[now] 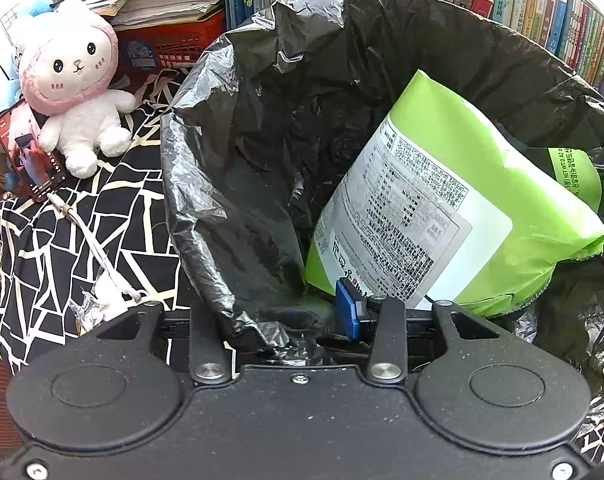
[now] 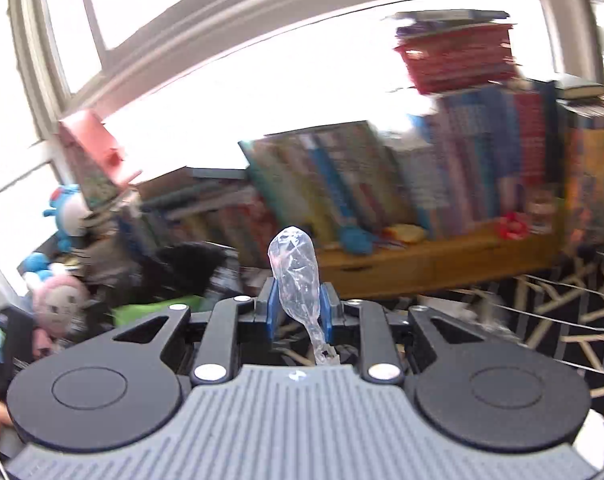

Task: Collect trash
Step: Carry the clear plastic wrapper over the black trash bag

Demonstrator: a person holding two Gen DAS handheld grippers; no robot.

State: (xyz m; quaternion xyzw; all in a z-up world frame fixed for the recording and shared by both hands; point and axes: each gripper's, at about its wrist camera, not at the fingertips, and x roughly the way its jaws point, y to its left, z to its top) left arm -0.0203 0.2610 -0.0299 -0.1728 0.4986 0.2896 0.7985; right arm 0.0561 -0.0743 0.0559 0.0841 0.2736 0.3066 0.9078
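Now right gripper (image 2: 297, 312) fingers pinching crumpled clear plastic wrapper (image 2: 295, 268) at narrow middle; light, soft, slippery. Left gripper (image 1: 302, 328) fingers pinching black trash bag (image 1: 205, 208) rim, green snack pack (image 1: 442, 216) inside

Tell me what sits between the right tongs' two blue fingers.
In the right wrist view, a crumpled clear plastic wrapper stands upright between the right tongs' blue fingers, its twisted tail trailing back toward the camera.
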